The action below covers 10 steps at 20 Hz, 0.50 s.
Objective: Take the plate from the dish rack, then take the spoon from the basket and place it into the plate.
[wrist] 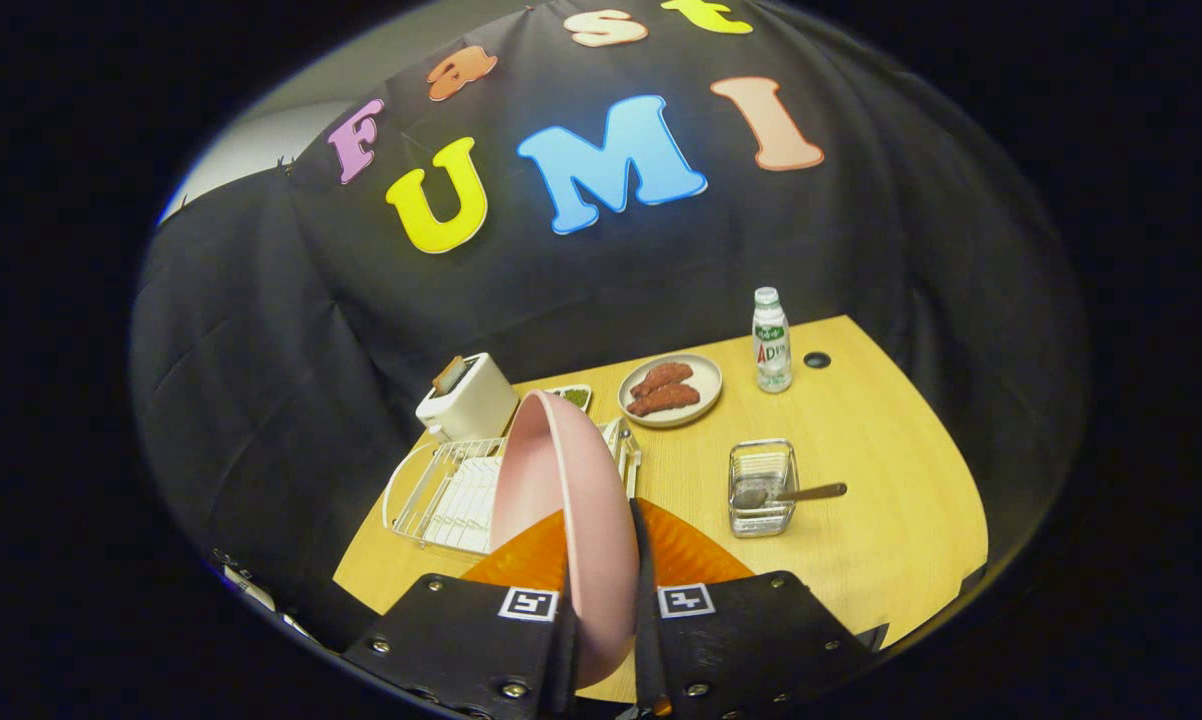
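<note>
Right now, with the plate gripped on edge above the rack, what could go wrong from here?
1. The pink plate is pinched only at its rim, on edge, between the gripper's jaws; it might pivot or slip when turned flat.
2. It hangs just above the dish rack, so a low swing could clip the wires.
3. The spoon handle sticks out of the small basket; setting the plate down nearby could knock it.

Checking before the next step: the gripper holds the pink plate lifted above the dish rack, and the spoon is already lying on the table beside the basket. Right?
Not quite. In the gripper view the spoon lies in the clear basket, its handle sticking out over the rim, not on the table. The rest holds: the gripper is shut on the pink plate, held on edge above the dish rack.
</note>
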### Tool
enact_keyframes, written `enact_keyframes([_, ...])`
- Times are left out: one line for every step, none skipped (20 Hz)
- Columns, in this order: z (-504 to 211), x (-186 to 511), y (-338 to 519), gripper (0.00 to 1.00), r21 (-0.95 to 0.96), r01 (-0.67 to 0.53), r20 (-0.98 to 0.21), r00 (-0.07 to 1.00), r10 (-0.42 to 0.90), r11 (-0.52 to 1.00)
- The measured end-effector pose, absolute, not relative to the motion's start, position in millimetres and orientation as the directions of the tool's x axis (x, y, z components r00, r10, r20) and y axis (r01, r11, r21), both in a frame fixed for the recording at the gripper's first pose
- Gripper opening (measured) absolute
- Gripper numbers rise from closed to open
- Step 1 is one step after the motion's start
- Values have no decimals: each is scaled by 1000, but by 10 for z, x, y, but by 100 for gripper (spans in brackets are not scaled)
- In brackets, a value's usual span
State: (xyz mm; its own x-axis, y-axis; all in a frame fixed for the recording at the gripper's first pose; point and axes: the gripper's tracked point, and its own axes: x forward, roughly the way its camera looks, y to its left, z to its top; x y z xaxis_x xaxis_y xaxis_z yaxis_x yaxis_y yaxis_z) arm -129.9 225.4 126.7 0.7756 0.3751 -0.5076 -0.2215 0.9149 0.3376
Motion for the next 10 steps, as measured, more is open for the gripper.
enact_keyframes([1159, -1345, 2209, 22, 337, -226, -526, 760, 382, 914])
enact_keyframes([1077, -1372, 2172, 22, 335, -228, -536, 752, 384, 914])
enact_keyframes([984, -1429, 2142, 22, 340, -231, -547, 740, 391, 912])
enact_keyframes([905, -1463, 2134, 22, 351, -230, -555, 729, 400, 908])
enact_keyframes([814, -1503, 2124, 22, 363, -234, -561, 718, 412, 902])
enact_keyframes([738, -1527, 2118, 22, 374, -235, -568, 707, 422, 897])
enact_keyframes([641, -1574, 2135, 22, 385, -242, -576, 691, 436, 891])
enact_keyframes([530, -1612, 2157, 22, 401, -247, -588, 670, 454, 882])
enact_keyframes([426, -1663, 2199, 22, 422, -253, -597, 646, 476, 871])
enact_keyframes([325, -1704, 2242, 22, 439, -254, -608, 622, 493, 862])
